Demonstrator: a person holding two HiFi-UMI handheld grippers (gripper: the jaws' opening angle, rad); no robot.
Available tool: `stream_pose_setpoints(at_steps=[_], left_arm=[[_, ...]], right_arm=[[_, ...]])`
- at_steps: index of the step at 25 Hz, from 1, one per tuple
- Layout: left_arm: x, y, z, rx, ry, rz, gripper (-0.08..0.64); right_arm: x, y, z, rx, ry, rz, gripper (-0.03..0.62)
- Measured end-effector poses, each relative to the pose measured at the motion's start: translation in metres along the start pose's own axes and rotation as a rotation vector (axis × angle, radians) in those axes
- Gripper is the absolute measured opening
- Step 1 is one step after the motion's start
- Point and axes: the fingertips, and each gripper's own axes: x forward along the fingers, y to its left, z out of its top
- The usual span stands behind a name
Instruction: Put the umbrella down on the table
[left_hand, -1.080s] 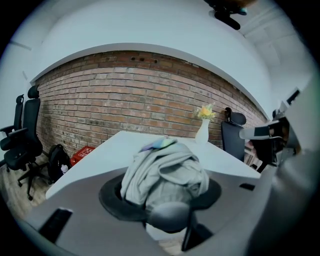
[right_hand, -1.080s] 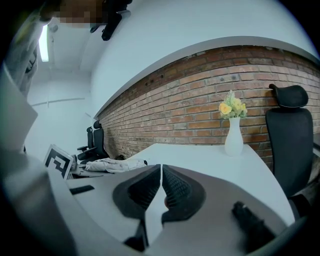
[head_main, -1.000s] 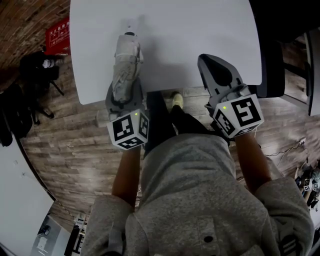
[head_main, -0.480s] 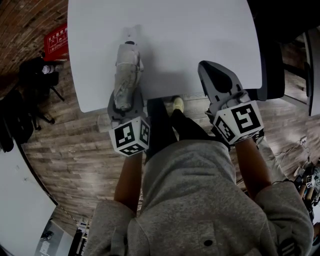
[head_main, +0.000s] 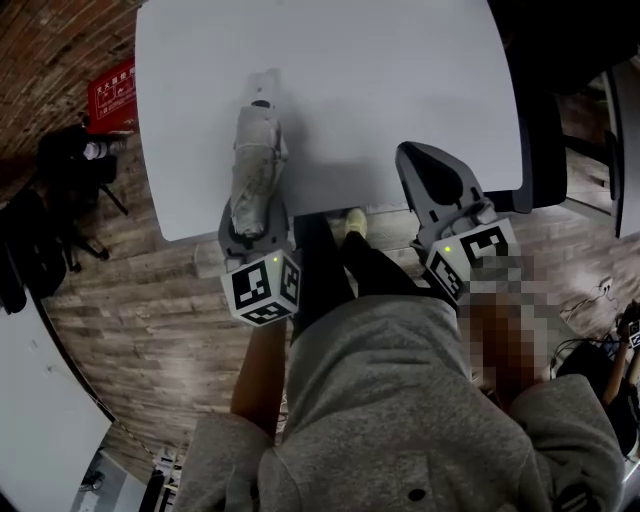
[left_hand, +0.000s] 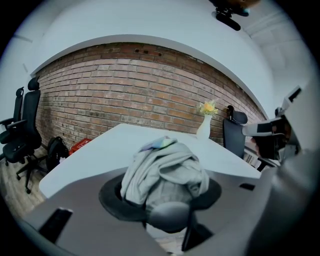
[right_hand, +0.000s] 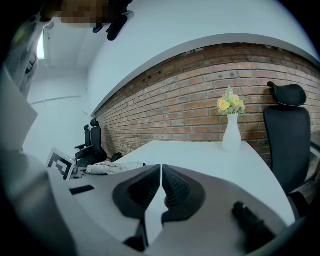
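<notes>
Over the near-left table edge: your left gripper (head_main: 250, 212) pinches the folded umbrella (head_main: 256, 150) at its handle end, tip pointing away across the table (head_main: 400, 80). Contact with the top isn't clear from above. Lower it until the whole length rests, then spread the jaws and back straight out so the cloth doesn't drag. Right gripper (head_main: 432, 178): jaws pressed together, empty, at the near edge. Canopy is crumpled pale-grey fabric, soft and bunched, with a rounded dark knob. Tabletop is smooth, matte white.
</notes>
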Motion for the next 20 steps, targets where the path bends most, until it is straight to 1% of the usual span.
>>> stream_pose_setpoints(at_steps=[7, 11, 15, 20], left_arm=[[0.005, 0.003, -0.006, 0.014, 0.002, -0.022, 0.216], [0.007, 0.005, -0.019, -0.002, 0.039, -0.042, 0.221], [0.009, 0.005, -0.029, 0.03, 0.066, -0.04, 0.227], [0.014, 0.007, -0.045, 0.051, 0.105, -0.048, 0.233]], right_arm=[[0.007, 0.003, 0.0, -0.001, -0.001, 0.003, 0.025], [0.008, 0.006, -0.002, -0.001, 0.01, 0.005, 0.025], [0.009, 0.005, -0.003, -0.002, 0.01, 0.007, 0.026], [0.008, 0.008, -0.007, -0.006, 0.018, 0.006, 0.025]])
